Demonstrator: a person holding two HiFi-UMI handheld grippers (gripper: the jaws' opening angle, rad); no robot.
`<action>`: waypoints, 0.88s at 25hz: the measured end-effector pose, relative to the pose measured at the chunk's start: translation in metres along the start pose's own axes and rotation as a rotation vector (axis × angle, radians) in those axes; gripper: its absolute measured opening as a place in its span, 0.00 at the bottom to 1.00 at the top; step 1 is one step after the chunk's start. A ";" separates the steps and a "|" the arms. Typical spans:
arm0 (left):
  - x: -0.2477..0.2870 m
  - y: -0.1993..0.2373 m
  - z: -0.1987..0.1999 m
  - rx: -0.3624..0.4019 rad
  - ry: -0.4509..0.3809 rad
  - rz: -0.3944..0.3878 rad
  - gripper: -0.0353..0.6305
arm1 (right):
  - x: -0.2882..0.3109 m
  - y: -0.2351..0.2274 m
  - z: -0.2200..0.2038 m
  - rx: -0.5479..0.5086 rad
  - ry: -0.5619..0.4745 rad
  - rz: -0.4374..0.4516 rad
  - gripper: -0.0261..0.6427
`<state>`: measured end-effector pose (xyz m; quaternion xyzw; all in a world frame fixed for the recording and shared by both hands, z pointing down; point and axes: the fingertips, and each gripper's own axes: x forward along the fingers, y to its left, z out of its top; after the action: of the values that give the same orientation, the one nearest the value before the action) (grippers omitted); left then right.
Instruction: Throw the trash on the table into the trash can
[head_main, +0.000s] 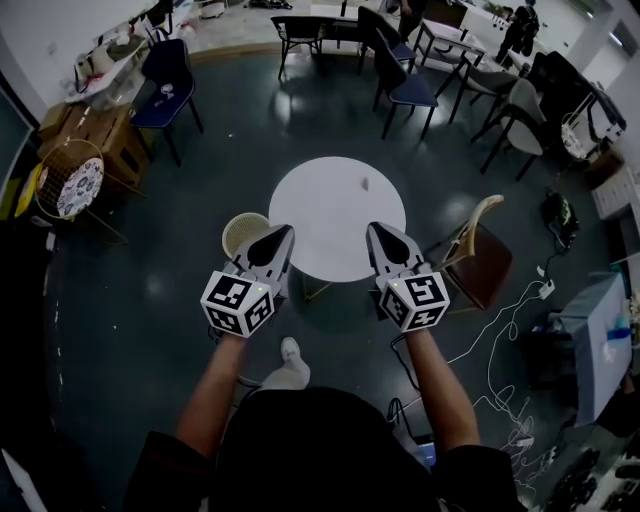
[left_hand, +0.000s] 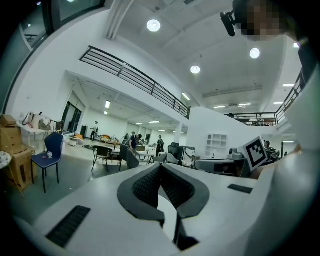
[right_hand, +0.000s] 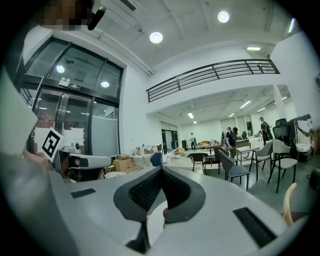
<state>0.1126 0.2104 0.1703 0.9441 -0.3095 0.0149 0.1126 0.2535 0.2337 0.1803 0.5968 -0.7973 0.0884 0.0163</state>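
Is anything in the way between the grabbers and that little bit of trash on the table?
Nothing visible. The trash lies alone on the white table, with bare tabletop between it and the left gripper and right gripper.

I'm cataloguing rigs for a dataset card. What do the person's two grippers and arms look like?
The left gripper and right gripper are pale grey and tapering, with dark, textured pads inside. Each carries a white cube printed with black square markers. The person wears a dark top, its sleeves ending above the elbows. No cables show on the grippers.
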 end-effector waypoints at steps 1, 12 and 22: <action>0.004 0.007 0.000 -0.002 0.004 -0.007 0.08 | 0.008 -0.001 -0.001 0.002 0.003 -0.006 0.07; 0.041 0.052 -0.008 -0.015 0.046 -0.090 0.08 | 0.056 -0.027 -0.018 0.002 0.059 -0.094 0.07; 0.077 0.068 -0.029 -0.049 0.092 -0.114 0.08 | 0.081 -0.056 -0.049 0.024 0.130 -0.124 0.07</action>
<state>0.1359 0.1191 0.2202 0.9554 -0.2501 0.0444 0.1507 0.2799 0.1498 0.2458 0.6383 -0.7548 0.1355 0.0664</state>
